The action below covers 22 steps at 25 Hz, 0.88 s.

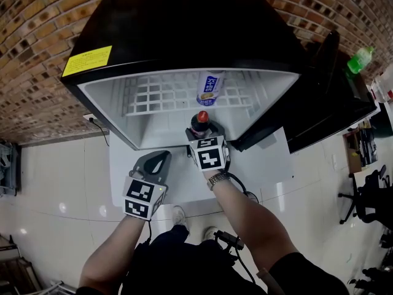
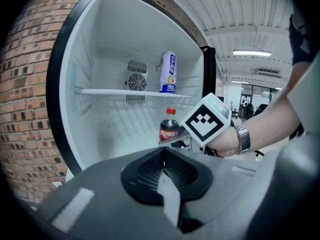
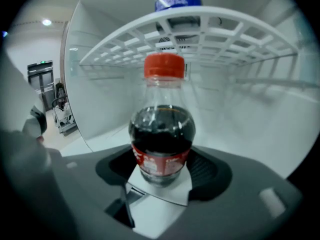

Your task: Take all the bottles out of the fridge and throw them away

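Note:
A small cola bottle (image 1: 199, 123) with a red cap stands at the front of the open fridge (image 1: 184, 17), under the wire shelf (image 1: 153, 97). My right gripper (image 1: 207, 134) reaches in and is shut on the cola bottle (image 3: 161, 139), its pads against the label on both sides. In the left gripper view the cola bottle (image 2: 169, 126) shows beside the right gripper's marker cube (image 2: 207, 121). A blue and white can (image 1: 209, 89) stands upright on the shelf above. My left gripper (image 1: 158, 160) hangs shut and empty outside the fridge front, left of the right one.
The black fridge door (image 1: 319, 91) stands open to the right. A green bottle (image 1: 360, 59) lies on a surface beyond the door. A brick wall (image 1: 37, 54) backs the fridge. An office chair (image 1: 368, 195) stands at the far right on the white floor.

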Tool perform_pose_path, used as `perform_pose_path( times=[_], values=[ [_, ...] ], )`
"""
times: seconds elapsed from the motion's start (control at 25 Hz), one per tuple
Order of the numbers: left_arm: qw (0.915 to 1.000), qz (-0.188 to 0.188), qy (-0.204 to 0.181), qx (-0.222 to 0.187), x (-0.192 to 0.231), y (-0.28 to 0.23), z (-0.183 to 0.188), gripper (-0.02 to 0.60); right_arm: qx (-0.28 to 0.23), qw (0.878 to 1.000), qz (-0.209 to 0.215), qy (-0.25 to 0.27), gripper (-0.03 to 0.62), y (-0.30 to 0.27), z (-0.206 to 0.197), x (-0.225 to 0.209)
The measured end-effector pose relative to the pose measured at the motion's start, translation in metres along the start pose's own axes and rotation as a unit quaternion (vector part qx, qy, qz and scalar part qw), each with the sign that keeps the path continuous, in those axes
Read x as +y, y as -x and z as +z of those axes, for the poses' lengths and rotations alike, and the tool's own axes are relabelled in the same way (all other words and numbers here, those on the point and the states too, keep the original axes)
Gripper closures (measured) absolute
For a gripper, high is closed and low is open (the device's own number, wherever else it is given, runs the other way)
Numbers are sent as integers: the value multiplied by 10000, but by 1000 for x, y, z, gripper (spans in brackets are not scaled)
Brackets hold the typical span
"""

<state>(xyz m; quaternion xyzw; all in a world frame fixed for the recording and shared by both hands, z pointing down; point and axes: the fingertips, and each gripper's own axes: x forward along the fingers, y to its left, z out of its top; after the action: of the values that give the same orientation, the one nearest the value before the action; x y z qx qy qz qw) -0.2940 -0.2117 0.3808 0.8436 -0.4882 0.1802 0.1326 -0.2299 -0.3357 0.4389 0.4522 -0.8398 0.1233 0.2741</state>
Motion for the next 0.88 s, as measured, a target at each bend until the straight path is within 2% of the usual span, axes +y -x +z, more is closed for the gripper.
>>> perform_pose_path(
  times=[0.2,0.44,0.88],
  values=[
    [10000,-49,-30,-18,-19,-1,2,578,-141,9999,55,-15,286,28,-9,2],
    [9997,-214,-127,-52,-62,-4,7,578,-213,9996,150,-134,286,77,-29,-2],
    [9968,-717,-359,-3,-177,-23,9,578,-190,9990,-133,-380,286,184,-99,-53]
  ],
)
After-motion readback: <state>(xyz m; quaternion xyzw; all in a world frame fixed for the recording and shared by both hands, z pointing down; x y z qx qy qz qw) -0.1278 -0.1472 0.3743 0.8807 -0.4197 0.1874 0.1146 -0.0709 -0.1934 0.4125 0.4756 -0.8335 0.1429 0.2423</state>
